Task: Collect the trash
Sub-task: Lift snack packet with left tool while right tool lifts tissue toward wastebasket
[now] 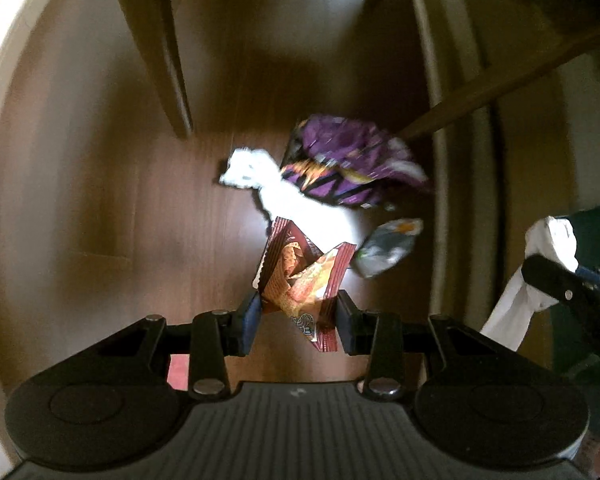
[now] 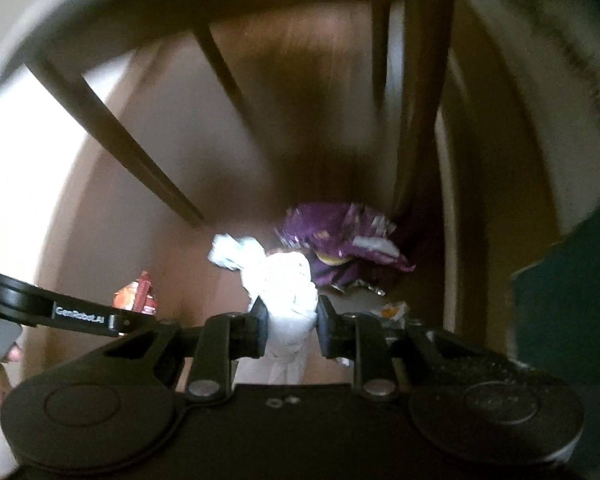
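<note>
Crumpled red-orange wrapper, white tissue

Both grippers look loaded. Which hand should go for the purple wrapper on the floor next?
Neither yet. The left gripper is shut on the red snack packet, the right gripper on the white tissue. Once emptied, probably right: the purple wrapper lies nearer its line.

Open wood floor left of litter; chair legs beyond.
</note>
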Demonstrator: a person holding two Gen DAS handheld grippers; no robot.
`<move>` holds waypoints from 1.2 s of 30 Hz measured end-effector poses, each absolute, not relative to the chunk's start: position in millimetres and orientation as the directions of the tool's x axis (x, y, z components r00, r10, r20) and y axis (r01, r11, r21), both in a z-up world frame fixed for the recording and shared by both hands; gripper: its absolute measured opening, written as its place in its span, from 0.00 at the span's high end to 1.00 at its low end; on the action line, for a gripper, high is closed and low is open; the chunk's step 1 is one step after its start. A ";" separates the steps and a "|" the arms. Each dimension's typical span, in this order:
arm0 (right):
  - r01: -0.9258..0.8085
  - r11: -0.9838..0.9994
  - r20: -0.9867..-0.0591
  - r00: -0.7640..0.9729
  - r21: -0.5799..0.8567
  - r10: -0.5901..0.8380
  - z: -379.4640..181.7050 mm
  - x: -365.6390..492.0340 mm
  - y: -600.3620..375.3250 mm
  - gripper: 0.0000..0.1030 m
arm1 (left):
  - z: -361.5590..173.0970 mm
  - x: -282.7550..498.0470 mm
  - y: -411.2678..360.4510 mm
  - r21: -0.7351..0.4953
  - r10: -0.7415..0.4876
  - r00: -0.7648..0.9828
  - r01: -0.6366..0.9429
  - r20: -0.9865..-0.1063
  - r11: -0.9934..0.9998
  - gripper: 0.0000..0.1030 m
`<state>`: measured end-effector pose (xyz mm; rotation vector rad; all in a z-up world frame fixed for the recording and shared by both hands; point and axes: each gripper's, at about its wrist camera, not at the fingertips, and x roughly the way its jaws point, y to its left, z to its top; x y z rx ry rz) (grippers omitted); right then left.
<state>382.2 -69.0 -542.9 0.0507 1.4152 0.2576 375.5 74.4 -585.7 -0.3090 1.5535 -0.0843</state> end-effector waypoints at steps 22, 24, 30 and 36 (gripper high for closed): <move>-0.380 0.895 -0.870 0.328 0.235 0.368 -145.1 456.3 -66.3 0.78 | -177.5 400.5 54.7 -0.233 -0.206 0.381 -0.025 -0.901 0.972 0.63; -0.417 0.879 -0.854 0.347 0.230 0.388 -118.8 462.1 -65.3 0.78 | -150.8 400.5 50.9 -0.224 -0.197 0.416 -0.017 -0.888 0.975 0.62; -0.497 0.843 -0.818 0.386 0.205 0.427 -65.9 482.3 -65.6 0.78 | -86.6 407.5 35.3 -0.182 -0.150 0.514 -0.012 -0.844 0.983 0.62; -0.531 0.828 -0.784 0.431 0.180 0.447 -34.1 517.4 -56.3 0.78 | -55.3 432.5 35.7 -0.163 -0.136 0.571 0.003 -0.810 0.987 0.62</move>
